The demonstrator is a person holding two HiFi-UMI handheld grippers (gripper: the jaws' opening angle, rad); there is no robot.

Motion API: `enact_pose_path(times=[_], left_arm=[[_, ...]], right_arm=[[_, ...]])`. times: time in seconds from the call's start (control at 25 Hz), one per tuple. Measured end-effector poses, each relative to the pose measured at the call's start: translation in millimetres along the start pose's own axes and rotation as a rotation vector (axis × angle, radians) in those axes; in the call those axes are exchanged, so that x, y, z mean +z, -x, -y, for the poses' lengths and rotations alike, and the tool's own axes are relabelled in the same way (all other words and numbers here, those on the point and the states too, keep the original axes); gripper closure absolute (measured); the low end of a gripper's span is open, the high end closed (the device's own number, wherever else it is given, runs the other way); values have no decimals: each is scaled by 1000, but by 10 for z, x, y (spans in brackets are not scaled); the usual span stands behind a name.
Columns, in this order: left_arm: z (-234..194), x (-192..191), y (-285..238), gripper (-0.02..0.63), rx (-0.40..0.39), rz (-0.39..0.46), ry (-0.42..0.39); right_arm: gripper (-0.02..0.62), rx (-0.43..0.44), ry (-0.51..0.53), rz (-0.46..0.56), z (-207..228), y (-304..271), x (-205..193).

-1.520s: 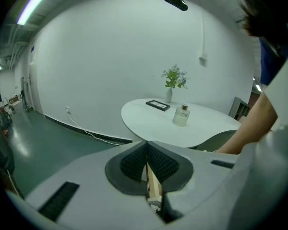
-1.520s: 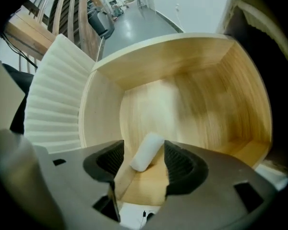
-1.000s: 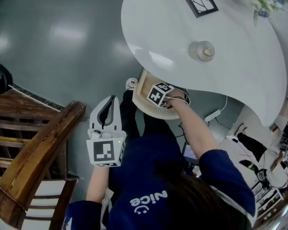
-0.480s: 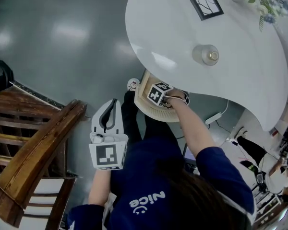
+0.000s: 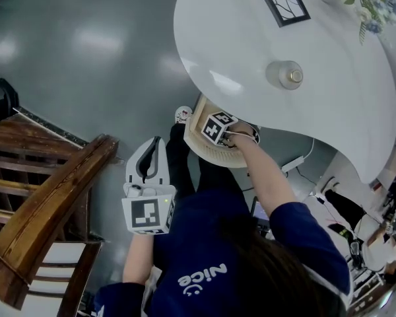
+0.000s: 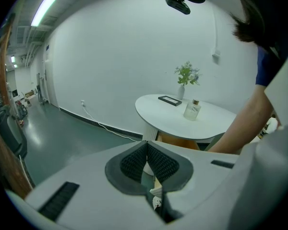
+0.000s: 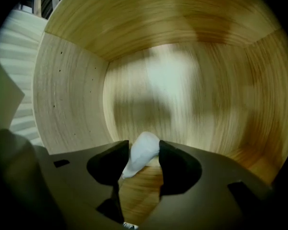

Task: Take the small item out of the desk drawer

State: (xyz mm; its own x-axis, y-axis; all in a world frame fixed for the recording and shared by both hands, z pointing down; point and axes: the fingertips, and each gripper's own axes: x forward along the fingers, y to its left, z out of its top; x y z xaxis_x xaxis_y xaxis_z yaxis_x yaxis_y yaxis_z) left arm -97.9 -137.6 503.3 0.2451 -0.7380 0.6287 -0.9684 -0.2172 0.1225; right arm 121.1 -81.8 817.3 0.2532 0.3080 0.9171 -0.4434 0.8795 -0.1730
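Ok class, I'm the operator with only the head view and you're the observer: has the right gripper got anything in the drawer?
Observer: Yes. A white item sits between the pads of the right gripper, both touching it; the jaws have just been closing.
Operator: Anything else in there?
Observer: What shows of the drawer is bare wood.
Operator: And the left gripper?
Observer: The left gripper is shut, pads together with nothing between.

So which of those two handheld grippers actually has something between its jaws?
The right gripper, down in the light wooden drawer: its jaws have just been closing on a small white item. The left gripper is shut and empty.
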Motion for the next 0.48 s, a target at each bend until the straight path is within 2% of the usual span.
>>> enact_pose_path(times=[0.2, 0.36, 0.48], left_arm=[[6, 11, 18, 601, -4, 20, -6], [-18, 40, 38, 601, 10, 13, 5], [10, 94, 32, 601, -3, 42, 3]], right_arm=[[424, 6, 20, 47, -78, 48, 84], [437, -8, 51, 95, -130, 136, 160], [440, -26, 61, 144, -114, 248, 216]])
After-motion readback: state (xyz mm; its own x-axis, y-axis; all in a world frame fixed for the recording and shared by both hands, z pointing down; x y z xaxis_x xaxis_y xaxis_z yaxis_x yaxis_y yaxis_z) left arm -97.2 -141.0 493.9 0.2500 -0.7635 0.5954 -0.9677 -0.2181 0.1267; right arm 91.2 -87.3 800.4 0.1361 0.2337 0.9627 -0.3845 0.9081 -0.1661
